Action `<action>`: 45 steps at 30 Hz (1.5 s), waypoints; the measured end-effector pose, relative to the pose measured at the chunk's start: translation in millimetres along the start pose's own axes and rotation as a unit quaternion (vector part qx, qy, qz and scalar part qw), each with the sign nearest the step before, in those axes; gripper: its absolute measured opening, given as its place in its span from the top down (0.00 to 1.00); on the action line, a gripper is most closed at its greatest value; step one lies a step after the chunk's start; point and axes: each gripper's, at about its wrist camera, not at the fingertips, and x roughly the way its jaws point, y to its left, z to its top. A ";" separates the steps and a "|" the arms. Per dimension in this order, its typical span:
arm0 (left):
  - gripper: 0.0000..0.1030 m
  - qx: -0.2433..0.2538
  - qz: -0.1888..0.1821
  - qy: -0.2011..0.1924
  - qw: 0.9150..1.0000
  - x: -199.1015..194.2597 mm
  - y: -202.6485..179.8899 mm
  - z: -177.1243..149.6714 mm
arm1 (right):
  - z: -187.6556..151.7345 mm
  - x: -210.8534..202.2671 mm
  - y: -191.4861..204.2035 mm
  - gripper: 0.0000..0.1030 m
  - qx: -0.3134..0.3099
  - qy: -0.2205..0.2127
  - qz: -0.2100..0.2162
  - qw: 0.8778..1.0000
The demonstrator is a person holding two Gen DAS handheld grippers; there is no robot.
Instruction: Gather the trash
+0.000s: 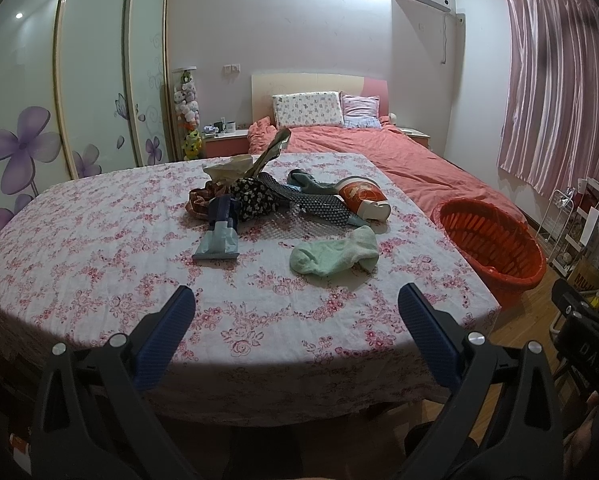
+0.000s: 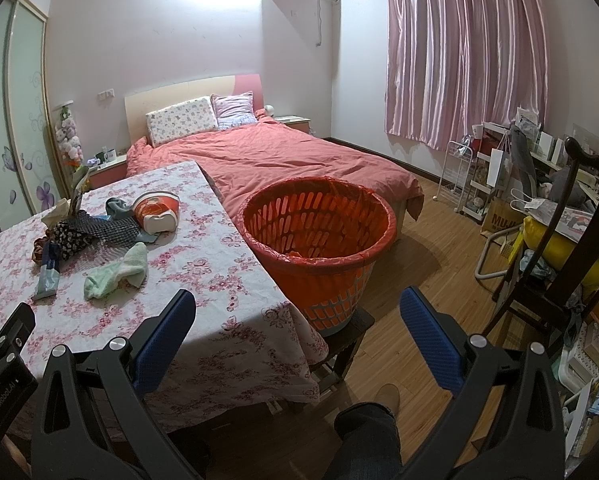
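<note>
The left gripper [image 1: 297, 300] is held wide apart and empty above the near edge of the floral tablecloth [image 1: 99, 248]. Just ahead of its fingertips a mint-green sock [image 1: 333, 254] is seen; farther ahead lies the heap of trash — a blue tube [image 1: 219, 232], dark patterned cloths [image 1: 259, 198] and a tipped red-and-white paper cup [image 1: 363, 198]. The right gripper [image 2: 297, 300] is likewise spread wide, nothing between its fingers. Directly ahead of it the red basket [image 2: 319, 264] is found — lined with a red bag, just beside the table's corner.
</note>
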 end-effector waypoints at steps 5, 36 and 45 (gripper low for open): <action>0.04 -0.009 0.003 0.008 1.000 7.8 8.6 0.6 | 0.2 5.3 4.8 0.02 -0.007 0.002 0.007 1.000; 0.17 -0.065 0.020 0.110 0.992 194.6 121.9 50.3 | 13.0 137.9 154.4 0.23 -0.087 0.144 0.181 0.969; 0.30 -0.063 0.009 0.139 0.988 217.3 119.4 49.6 | 10.6 149.3 162.2 0.64 -0.104 0.157 0.182 0.965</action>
